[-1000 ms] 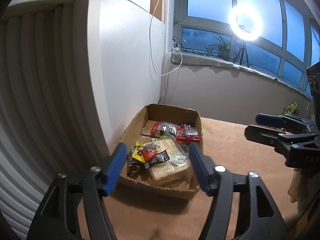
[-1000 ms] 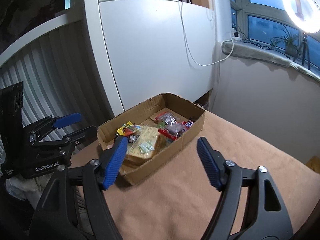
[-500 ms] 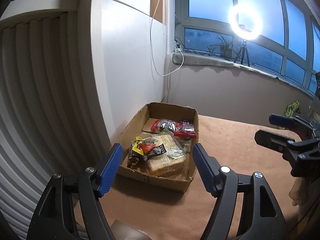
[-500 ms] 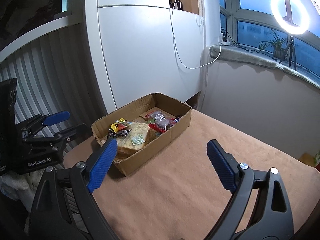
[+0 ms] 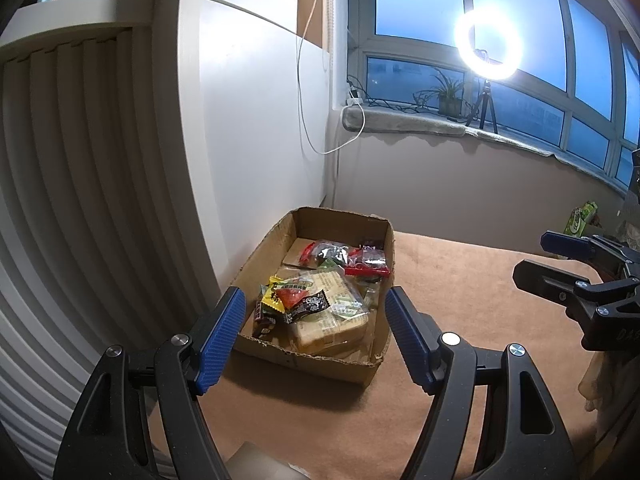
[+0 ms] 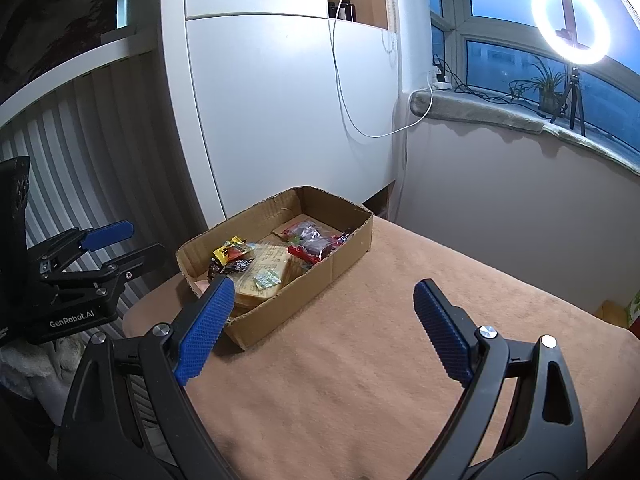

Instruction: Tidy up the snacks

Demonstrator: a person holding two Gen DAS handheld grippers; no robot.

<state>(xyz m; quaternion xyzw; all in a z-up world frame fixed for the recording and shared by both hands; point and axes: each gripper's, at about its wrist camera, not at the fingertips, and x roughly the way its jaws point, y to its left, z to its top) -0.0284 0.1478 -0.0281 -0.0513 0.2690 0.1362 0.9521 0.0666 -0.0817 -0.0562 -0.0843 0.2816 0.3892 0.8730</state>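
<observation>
Seemingly between picks, the left tool and right tool hang spread wide and empty above the tan worktop, snacks heaped in the cardboard box beyond, awaiting a downward reach.

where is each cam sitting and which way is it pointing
Left wrist: on the left gripper, looking forward and down at the cardboard box of snacks by the white cabinet; its own open jaws frame the box, and the right gripper shows at the right edge.
Right wrist: on the right gripper, looking down across the tan cloth at the box's long side; its own open jaws show, and the left gripper at the left.
Shared: box, snacks, cabinet, ring light, windowsill plant.
</observation>
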